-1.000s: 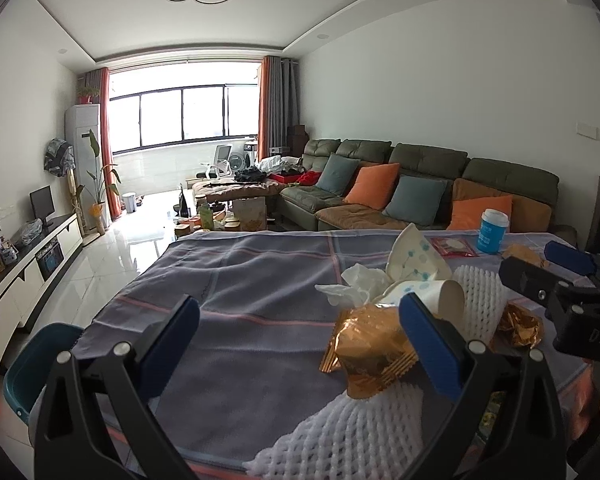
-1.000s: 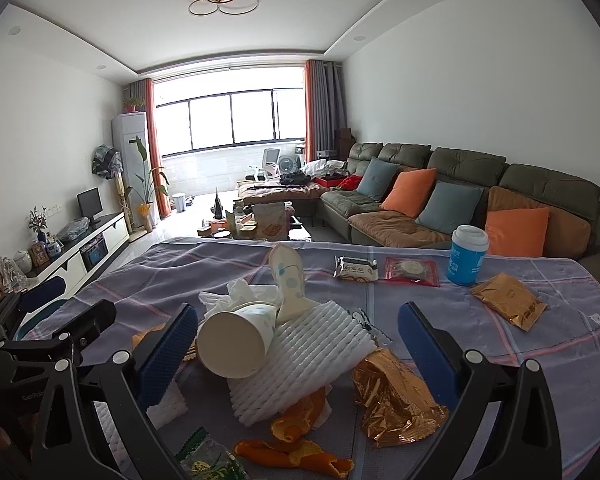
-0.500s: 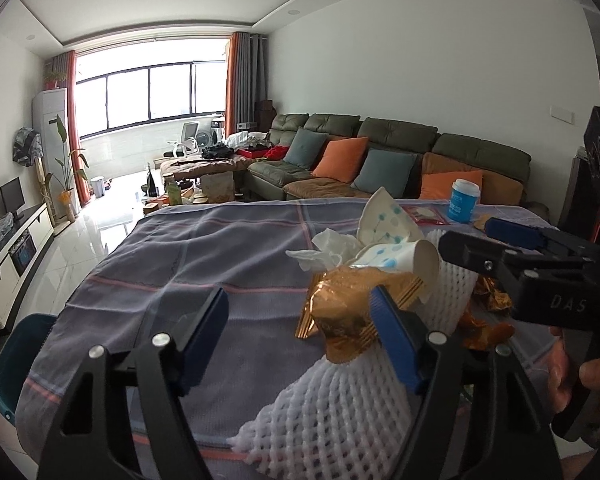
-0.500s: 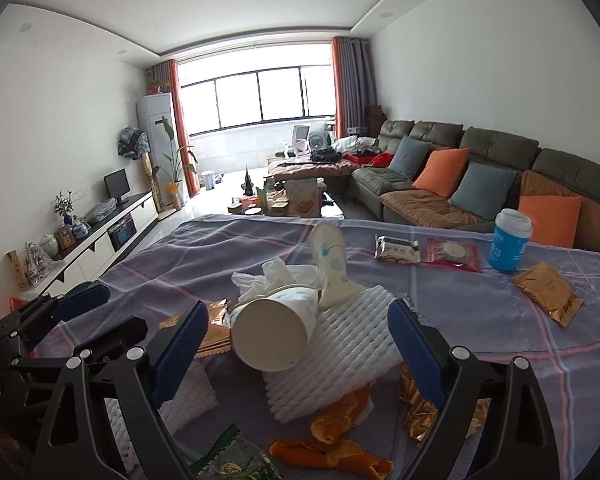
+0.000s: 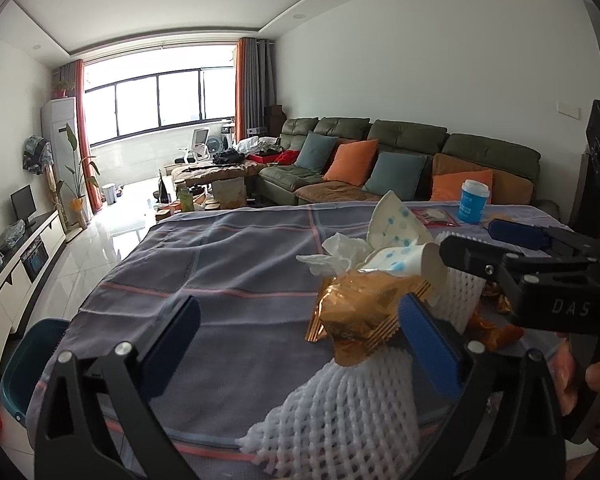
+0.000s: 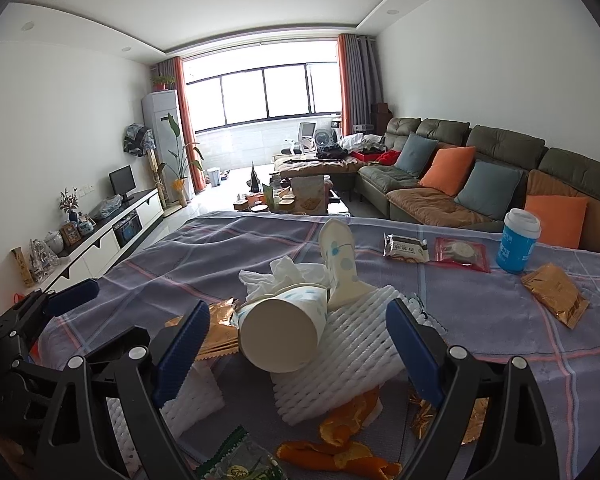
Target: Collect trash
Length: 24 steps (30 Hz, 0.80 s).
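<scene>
A pile of trash lies on the grey-blue cloth (image 5: 228,272). My left gripper (image 5: 298,308) is wide, its jaws opening; a crumpled gold wrapper (image 5: 364,312) sits just inside its right finger on a white foam net (image 5: 340,412), untouched. My right gripper (image 6: 296,308) stands open around a paper cup (image 6: 278,336) lying on its side, pads clear of it. The cup rests on a foam sheet (image 6: 352,356) beside a tissue (image 6: 276,276) and a flattened dotted cup (image 6: 340,264). Orange peel (image 6: 340,440) and a green wrapper (image 6: 236,464) lie nearest.
Further right on the cloth stand a blue lidded cup (image 6: 516,244), two snack packets (image 6: 406,248), and another gold wrapper (image 6: 556,292). A teal container (image 5: 28,360) sits on the floor by the table's left corner. A sofa and a TV bench lie beyond.
The left jaws narrowed, then spread wide again, and that gripper has come nearer the gold wrapper. The right jaws have drawn in slightly, and the paper cup now looms larger between them.
</scene>
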{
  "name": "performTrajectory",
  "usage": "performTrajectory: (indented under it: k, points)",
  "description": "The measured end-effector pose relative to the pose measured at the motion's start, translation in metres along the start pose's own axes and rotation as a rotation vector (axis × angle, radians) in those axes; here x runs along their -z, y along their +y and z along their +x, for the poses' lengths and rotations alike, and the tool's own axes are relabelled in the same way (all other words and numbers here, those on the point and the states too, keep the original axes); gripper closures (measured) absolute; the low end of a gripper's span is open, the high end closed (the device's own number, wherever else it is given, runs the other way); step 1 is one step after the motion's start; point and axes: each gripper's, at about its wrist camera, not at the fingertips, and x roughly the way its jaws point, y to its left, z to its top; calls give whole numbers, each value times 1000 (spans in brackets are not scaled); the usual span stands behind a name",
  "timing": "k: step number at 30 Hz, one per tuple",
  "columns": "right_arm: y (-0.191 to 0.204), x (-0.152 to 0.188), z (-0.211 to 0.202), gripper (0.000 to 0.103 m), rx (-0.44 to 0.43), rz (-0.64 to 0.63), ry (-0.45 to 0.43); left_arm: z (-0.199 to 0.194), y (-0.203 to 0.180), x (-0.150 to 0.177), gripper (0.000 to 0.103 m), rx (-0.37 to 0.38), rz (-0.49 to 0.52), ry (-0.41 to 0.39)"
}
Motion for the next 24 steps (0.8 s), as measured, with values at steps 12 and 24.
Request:
performTrajectory:
  k: [12,24]
  points:
    - [-7,0,-7,10,22,15,-23,-2,10,-4,3,-93,-44,-42]
    - [-2,0,-15,4,44,-16,-53,-5,12,-8,3,-147,-62,-68]
